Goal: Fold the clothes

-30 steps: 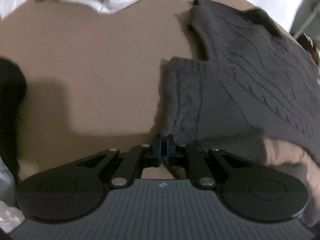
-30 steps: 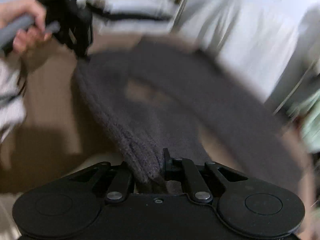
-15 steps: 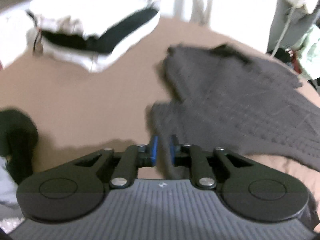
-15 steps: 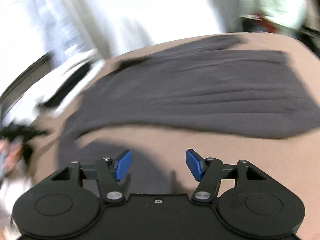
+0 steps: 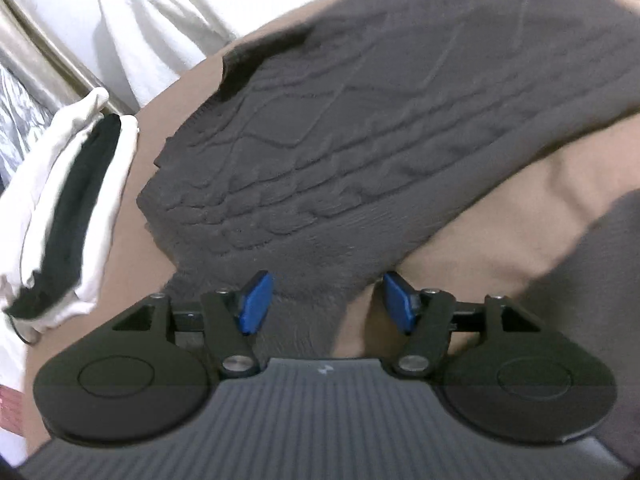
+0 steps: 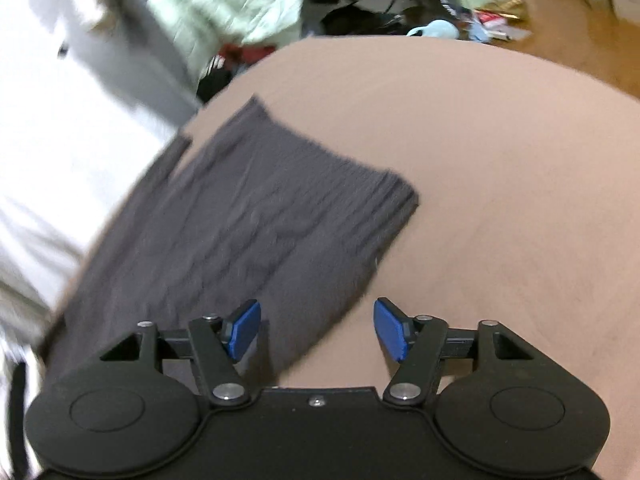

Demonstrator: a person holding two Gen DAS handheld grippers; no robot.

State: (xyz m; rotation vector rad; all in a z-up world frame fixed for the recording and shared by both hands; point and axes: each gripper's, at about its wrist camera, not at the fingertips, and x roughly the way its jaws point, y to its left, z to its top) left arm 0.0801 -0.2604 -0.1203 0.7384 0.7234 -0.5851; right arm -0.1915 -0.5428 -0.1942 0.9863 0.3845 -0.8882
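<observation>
Charcoal cable-knit wool, the sweater [image 5: 360, 128] lies spread flat on the tan worktop [image 6: 500, 160], its ribbed hem [image 6: 384, 204] toward the right side. The left gripper [image 5: 325, 304] hangs over a sweater edge with its jaws wide apart, clamping nothing; the right gripper [image 6: 316, 332] is likewise spread, empty, above the lower body panel. A folded white-and-black garment [image 5: 68, 216] sits beside the sweater. The knit looks thick, soft and floppy, likely to sag and stretch if lifted by one point, so pinching a doubled edge near the hem or shoulder seems safest.
</observation>
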